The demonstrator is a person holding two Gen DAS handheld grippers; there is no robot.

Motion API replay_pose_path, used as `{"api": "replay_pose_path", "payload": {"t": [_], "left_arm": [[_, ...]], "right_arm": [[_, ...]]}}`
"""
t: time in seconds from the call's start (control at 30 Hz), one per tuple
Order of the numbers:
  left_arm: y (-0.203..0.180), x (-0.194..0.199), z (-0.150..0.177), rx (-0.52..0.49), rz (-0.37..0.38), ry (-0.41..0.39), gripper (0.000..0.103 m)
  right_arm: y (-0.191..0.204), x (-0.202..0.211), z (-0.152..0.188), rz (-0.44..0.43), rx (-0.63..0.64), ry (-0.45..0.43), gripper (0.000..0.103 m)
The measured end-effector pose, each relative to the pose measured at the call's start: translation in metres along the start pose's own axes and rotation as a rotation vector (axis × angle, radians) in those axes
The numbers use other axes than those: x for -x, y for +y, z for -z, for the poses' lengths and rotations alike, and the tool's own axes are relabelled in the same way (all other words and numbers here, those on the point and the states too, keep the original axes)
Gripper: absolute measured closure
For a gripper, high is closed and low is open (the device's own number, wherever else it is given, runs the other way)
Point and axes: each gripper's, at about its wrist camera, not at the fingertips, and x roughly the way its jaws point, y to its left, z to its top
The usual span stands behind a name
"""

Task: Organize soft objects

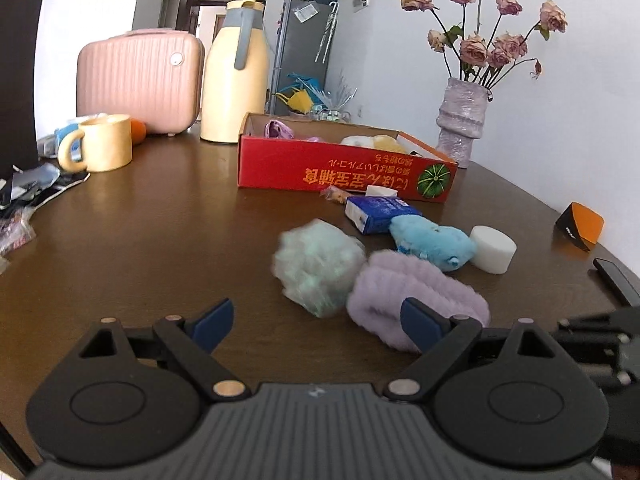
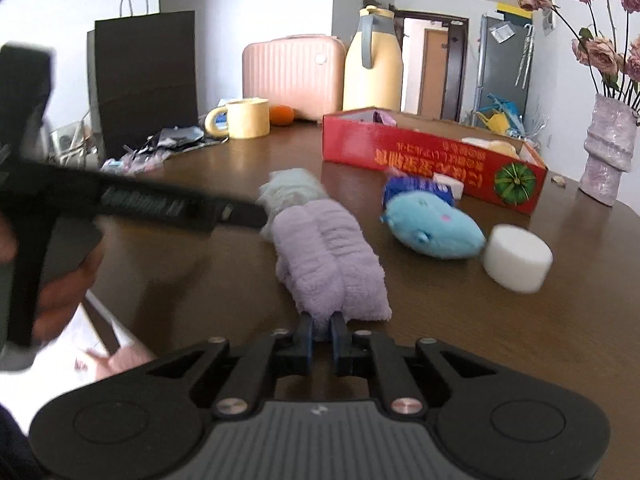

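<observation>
Red cardboard marks the collecting point in the left wrist view: the open red box (image 1: 347, 168) is set on the brown counter (image 1: 152, 232), and at least three soft things can be made out inside it, a pink-purple one (image 1: 279, 129), a white one (image 1: 356, 141) and a yellow one (image 1: 387, 145), so part of the sorting is judged done. Four soft items are seen outside it, in front of the box: the mint pouf (image 1: 318, 266), the lilac fluffy band (image 1: 416, 300), the blue plush (image 1: 432, 242) and the white sponge cylinder (image 1: 493, 249), with a blue tissue pack (image 1: 380, 212) just behind the plush. The left tongs (image 1: 316, 322) are held wide apart and empty, low over the counter, the right blue pad overlapping the lilac band in the picture; whether it is touched cannot be told. In the right wrist view the right tongs (image 2: 322, 334) are drawn narrow on the near end of the lilac fluffy band (image 2: 328, 256), which lies lengthwise on the counter (image 2: 500, 340) with the mint pouf (image 2: 290, 192) touching its far end. The blue plush (image 2: 430, 226) and white sponge cylinder (image 2: 518, 258) lie touching to the right, near the red box (image 2: 432, 160). Roughly half the work is judged left.
</observation>
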Motion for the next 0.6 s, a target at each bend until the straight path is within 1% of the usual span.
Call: {"api": "replay_pose_path", "payload": {"t": [0.07,0.13,0.2,0.23,0.27,0.3,0.33,0.4,0.47,0.5,0.53,0.6], "left_arm": [[0.005,0.001,0.001,0.012,0.026,0.002,0.01],[0.007,0.0,0.001,0.028,0.06,0.0,0.01],[0.007,-0.003,0.0,0.042,0.119,0.012,0.011],[0.005,-0.005,0.0,0.044,0.172,0.03,0.012],[0.003,-0.007,-0.001,0.044,0.217,0.04,0.015],[0.002,-0.008,-0.001,0.051,0.251,0.041,0.016],[0.001,-0.01,-0.003,0.069,0.268,0.043,0.018],[0.003,-0.017,-0.008,0.131,0.284,0.056,0.027],[0.007,-0.025,-0.014,0.196,0.309,0.076,0.039],[0.008,-0.031,-0.018,0.226,0.323,0.092,0.042],[0.009,-0.036,-0.021,0.245,0.329,0.105,0.049],[0.01,-0.042,-0.024,0.265,0.324,0.106,0.053]], "right_arm": [[0.001,-0.004,-0.005,0.032,-0.021,0.014,0.091],[-0.009,-0.007,-0.007,0.092,-0.077,0.021,0.088],[-0.021,-0.005,-0.008,0.169,-0.134,0.028,0.085],[-0.026,-0.003,-0.007,0.198,-0.156,0.027,0.081],[-0.031,-0.001,-0.007,0.213,-0.178,0.019,0.078],[-0.035,0.004,-0.007,0.199,-0.202,0.002,0.073],[-0.039,0.01,-0.007,0.166,-0.237,-0.021,0.069],[-0.05,0.018,-0.009,0.092,-0.332,-0.064,0.068],[-0.06,0.02,-0.013,0.047,-0.408,-0.1,0.066],[-0.063,0.017,-0.015,0.039,-0.433,-0.111,0.06],[-0.065,0.012,-0.018,0.038,-0.45,-0.115,0.054],[-0.068,-0.003,-0.022,0.038,-0.482,-0.12,0.052]]}}
